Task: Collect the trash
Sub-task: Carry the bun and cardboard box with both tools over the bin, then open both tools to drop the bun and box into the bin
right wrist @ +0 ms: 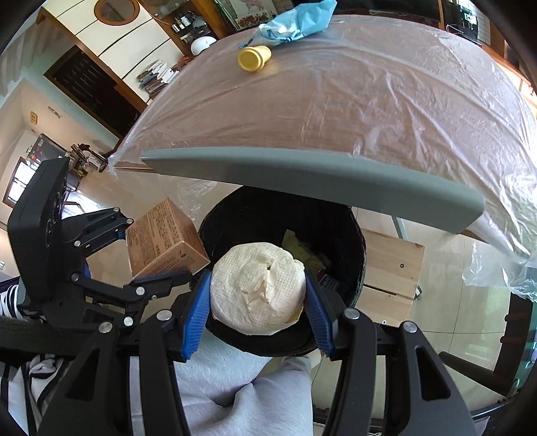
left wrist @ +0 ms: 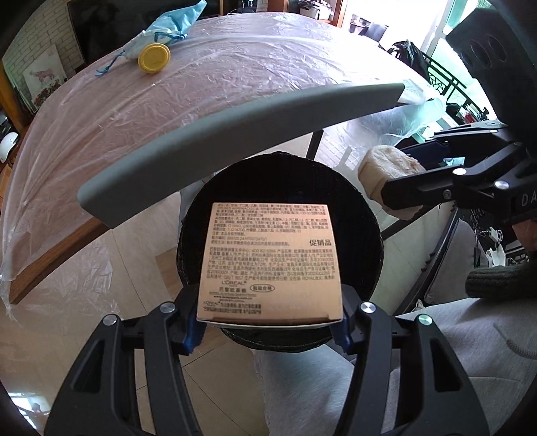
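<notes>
From the left wrist view, the left gripper (left wrist: 268, 322) has its jaws clamped on the near edge of a tan printed box (left wrist: 270, 258), one blue pad on each side. The box reaches away from the jaws toward 12 o'clock, with its flat printed face turned to the camera, and its long sides run along the pointing line of the gripper. Directly behind the box is the round black bin (left wrist: 365, 221); the box covers most of the bin's mouth in this view, so it hangs over the opening or a little toward its near rim. At 2 o'clock the right gripper (left wrist: 399, 164) comes in from the side with a pale paper wad (left wrist: 386, 171) pinched in its jaws, beside the bin's right rim. I judge the next move to be only a release, because the bin lies straight under the load.

From the right wrist view, the right gripper (right wrist: 258, 295) has its jaws closed on the paper wad (right wrist: 258, 288), which fills the gap between the blue pads. The wad sits at 12 o'clock from the jaws, over the near half of the bin (right wrist: 355, 248); some yellow scraps already lie inside. The left gripper (right wrist: 131, 258) is at 9 o'clock with the box (right wrist: 164, 238) tilted, its corner near the bin's left rim. Both hands seem equally near to the bin.

Beyond the grey edge strip (right wrist: 302, 177), a yellow cup (right wrist: 254, 57) and a blue bag (right wrist: 298, 20) lie on the plastic-covered surface (right wrist: 369, 100) at 12 o'clock, well apart from both jaws.
</notes>
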